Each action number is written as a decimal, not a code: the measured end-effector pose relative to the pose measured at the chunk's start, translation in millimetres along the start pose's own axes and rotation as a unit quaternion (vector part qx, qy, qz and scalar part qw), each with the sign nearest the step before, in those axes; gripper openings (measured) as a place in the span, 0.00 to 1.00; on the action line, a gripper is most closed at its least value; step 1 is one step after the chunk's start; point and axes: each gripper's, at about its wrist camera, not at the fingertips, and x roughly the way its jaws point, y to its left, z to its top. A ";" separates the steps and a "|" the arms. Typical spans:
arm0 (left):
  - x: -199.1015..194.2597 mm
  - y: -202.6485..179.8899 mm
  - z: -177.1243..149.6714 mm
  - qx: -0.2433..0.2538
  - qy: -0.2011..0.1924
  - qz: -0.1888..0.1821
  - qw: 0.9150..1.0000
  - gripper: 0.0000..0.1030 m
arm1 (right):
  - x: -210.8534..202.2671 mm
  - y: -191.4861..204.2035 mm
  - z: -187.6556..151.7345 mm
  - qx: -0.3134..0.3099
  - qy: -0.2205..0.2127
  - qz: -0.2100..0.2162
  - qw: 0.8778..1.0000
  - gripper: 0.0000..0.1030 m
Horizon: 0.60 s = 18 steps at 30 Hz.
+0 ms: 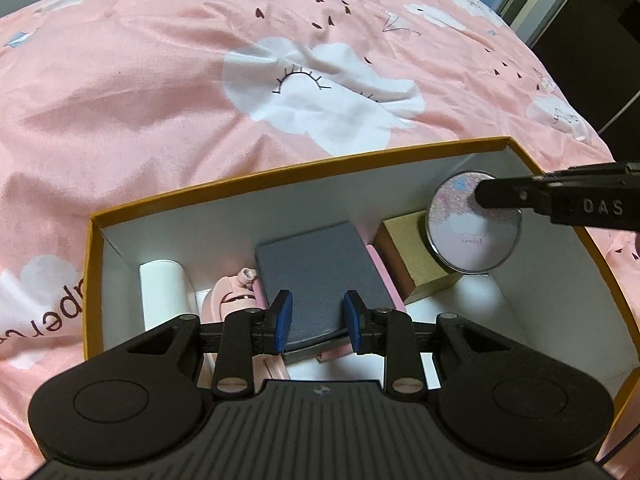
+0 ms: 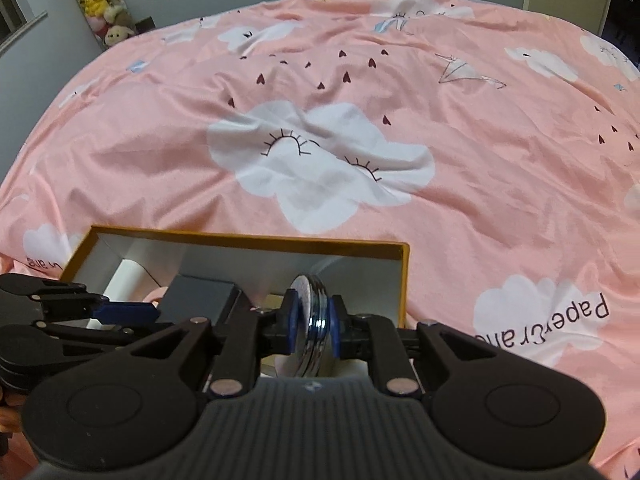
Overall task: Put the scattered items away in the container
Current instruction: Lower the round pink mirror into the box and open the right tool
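An orange cardboard box (image 1: 280, 172) with white inner walls lies on the pink bedspread (image 1: 140, 100). Inside it are a grey case (image 1: 316, 264), a white roll (image 1: 164, 292), a pink clip-like item (image 1: 232, 296) and a tan block (image 1: 408, 256). My left gripper (image 1: 318, 320) hangs over the grey case, open, with nothing between its blue pads. My right gripper (image 2: 314, 324) is shut on a round silver-rimmed compact mirror (image 2: 316, 316), held on edge. In the left wrist view the mirror (image 1: 460, 240) sits just above the tan block at the box's right end, the right gripper (image 1: 480, 200) reaching in from the right.
The orange box (image 2: 248, 238) sits near the bed's front edge. The bedspread (image 2: 440, 140) with its cloud print stretches far beyond it. A column of plush toys (image 2: 100, 4) stands by the wall at the back left. Dark furniture (image 1: 580, 40) borders the bed's right side.
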 end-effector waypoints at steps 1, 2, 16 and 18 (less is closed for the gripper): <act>0.0 0.1 -0.4 -0.001 -0.001 -0.002 1.000 0.31 | 0.6 0.0 0.5 0.004 0.000 0.000 1.000 0.17; 0.1 0.4 -0.5 -0.002 -0.002 -0.004 1.000 0.31 | 1.7 -0.2 1.3 0.012 -0.001 0.000 1.000 0.17; 7.4 -2.2 5.6 -0.001 -0.013 -0.039 0.999 0.31 | 14.2 5.3 3.1 0.048 -0.005 0.021 0.999 0.17; 7.3 -1.8 5.0 -0.002 -0.015 -0.039 0.999 0.31 | 13.1 9.2 2.7 0.030 -0.003 0.009 0.999 0.18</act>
